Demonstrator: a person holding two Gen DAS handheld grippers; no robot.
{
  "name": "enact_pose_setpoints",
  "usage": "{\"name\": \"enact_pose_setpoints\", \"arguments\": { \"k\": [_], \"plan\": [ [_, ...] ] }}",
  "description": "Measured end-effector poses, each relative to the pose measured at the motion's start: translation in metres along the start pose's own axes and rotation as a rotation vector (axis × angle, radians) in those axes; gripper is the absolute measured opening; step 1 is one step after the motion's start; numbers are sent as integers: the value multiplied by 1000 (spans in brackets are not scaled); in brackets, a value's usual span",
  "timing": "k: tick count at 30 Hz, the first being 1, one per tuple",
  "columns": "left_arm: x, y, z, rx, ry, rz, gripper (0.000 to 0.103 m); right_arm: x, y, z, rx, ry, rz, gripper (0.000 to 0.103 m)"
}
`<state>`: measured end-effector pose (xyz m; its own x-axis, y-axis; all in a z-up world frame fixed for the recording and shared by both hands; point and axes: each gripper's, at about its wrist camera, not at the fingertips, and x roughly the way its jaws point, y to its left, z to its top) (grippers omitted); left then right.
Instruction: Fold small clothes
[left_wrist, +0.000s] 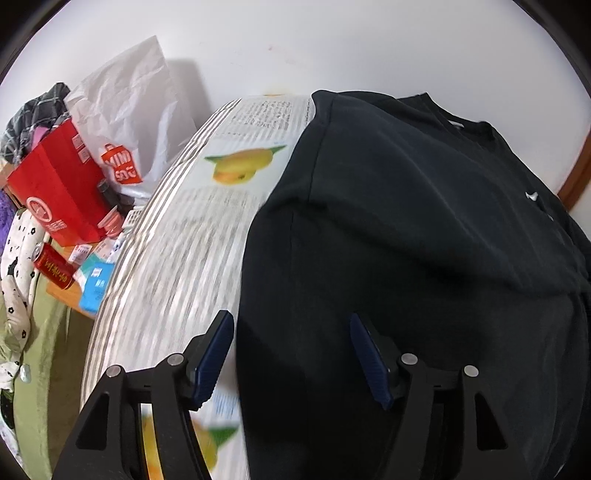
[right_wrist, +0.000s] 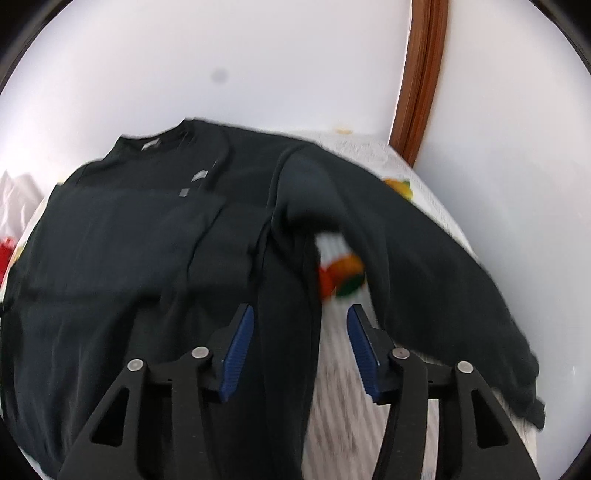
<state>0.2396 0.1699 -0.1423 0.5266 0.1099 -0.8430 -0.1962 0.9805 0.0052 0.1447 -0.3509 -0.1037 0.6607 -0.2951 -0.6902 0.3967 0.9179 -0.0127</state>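
Fingers of the left gripper (left_wrist: 291, 356) and the right gripper (right_wrist: 301, 350) gape wide, holding nothing. One black sweatshirt (left_wrist: 424, 236) lies flat on the fruit-printed tablecloth (left_wrist: 177, 258) beneath both; motion blur smears its folds. Left of the cloth: one red bag (left_wrist: 59, 192), one red can (left_wrist: 53, 271).

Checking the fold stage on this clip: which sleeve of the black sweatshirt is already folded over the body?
The sleeve on the left gripper's side of the black long-sleeved sweatshirt lies across the chest; the other sleeve stretches outward over the patterned cloth.
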Motion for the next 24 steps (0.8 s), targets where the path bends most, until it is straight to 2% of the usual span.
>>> {"name": "enact_pose_setpoints", "arguments": {
  "k": [3,8,11,15,17,19,20,21,22,24],
  "plan": [
    [-11,6,-22,6,20,-14,64,-7,-3,-33,3,29,53,55],
    [-31,15,-62,15,22,-46,64,-17,-2,-71,3,49,80,55],
    [-40,19,-81,-2,3,-84,64,-21,-3,-90,12,58,103,55],
    [-51,14,-100,26,-13,-77,64,-27,-3,-108,19,61,105,55],
    [-57,11,-110,45,-24,-86,64,-30,-3,-118,24,48,115,52],
    [-61,9,-117,57,-35,-76,63,-33,-2,-125,15,26,115,40],
    [-63,9,-121,54,-41,-75,58,-35,1,-128,0,12,129,33],
    [-65,9,-123,53,-47,-77,48,-37,2,-130,-10,9,141,16],
    [-68,9,-125,53,-52,-81,42,-39,4,-131,-14,5,144,11],
    [-71,8,-129,53,-56,-119,11,-40,5,-132,-18,-2,133,10]
  ]
}}
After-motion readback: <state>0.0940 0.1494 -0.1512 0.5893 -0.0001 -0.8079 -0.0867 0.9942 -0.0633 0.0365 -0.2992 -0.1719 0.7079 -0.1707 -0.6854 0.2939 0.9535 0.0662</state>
